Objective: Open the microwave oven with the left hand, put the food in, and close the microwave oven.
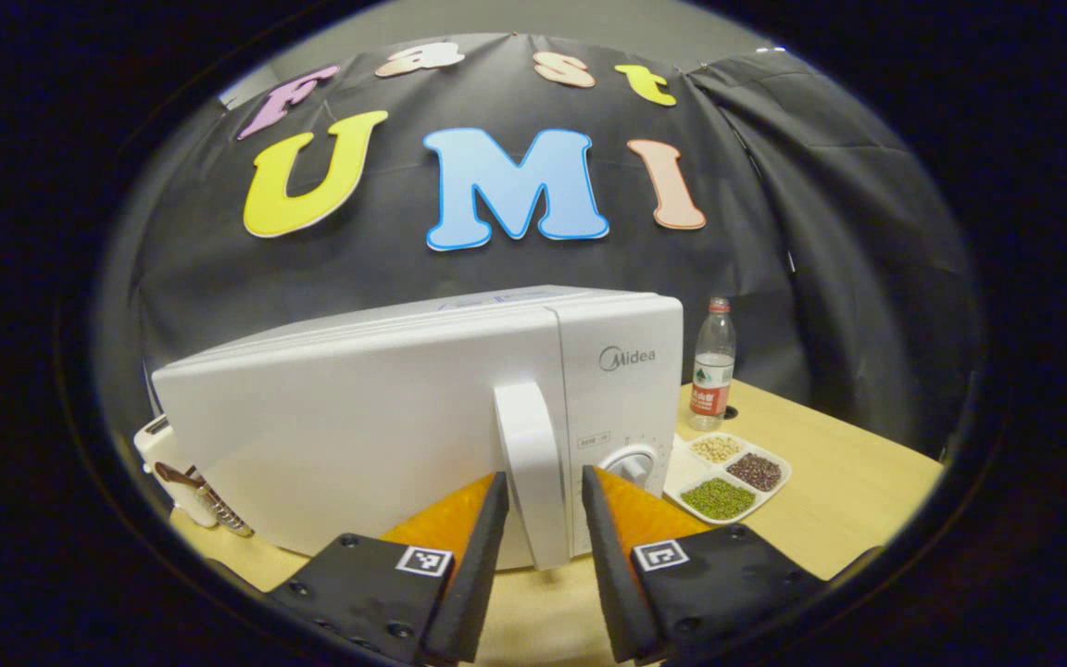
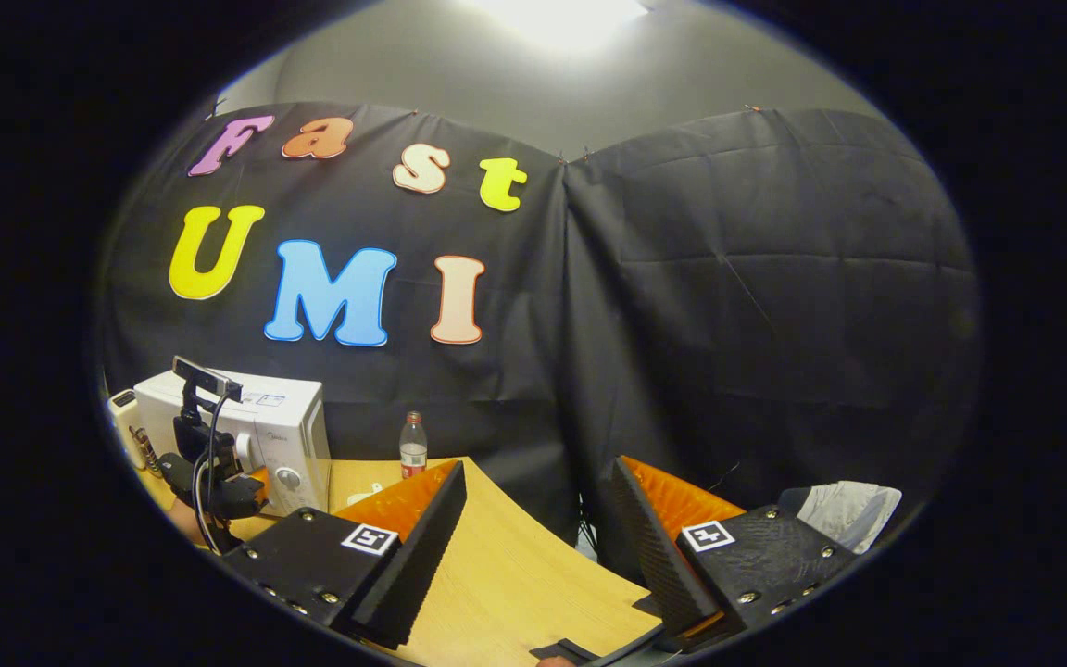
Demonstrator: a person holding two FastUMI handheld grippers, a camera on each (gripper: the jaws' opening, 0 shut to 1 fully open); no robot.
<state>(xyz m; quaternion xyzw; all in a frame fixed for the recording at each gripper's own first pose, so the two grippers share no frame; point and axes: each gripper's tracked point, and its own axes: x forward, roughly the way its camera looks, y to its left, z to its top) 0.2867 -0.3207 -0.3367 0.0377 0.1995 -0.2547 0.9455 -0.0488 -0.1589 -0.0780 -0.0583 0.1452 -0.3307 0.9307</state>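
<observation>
My left gripper (image 1: 543, 496) straddles the microwave (image 1: 422, 417) door handle (image 1: 529, 472) — fingers narrow, contact unclear, door looks just cracked — while my right gripper (image 2: 533, 505) hangs wide and empty over the table (image 2: 506, 574), so loading the divided food tray (image 1: 728, 477) beside the oven and closing remain.

door handle (image 1: 532, 463) fills left tongs (image 1: 543, 505) gap | bottle (image 1: 712, 363), tray (image 1: 726, 474) crowd microwave's right
</observation>
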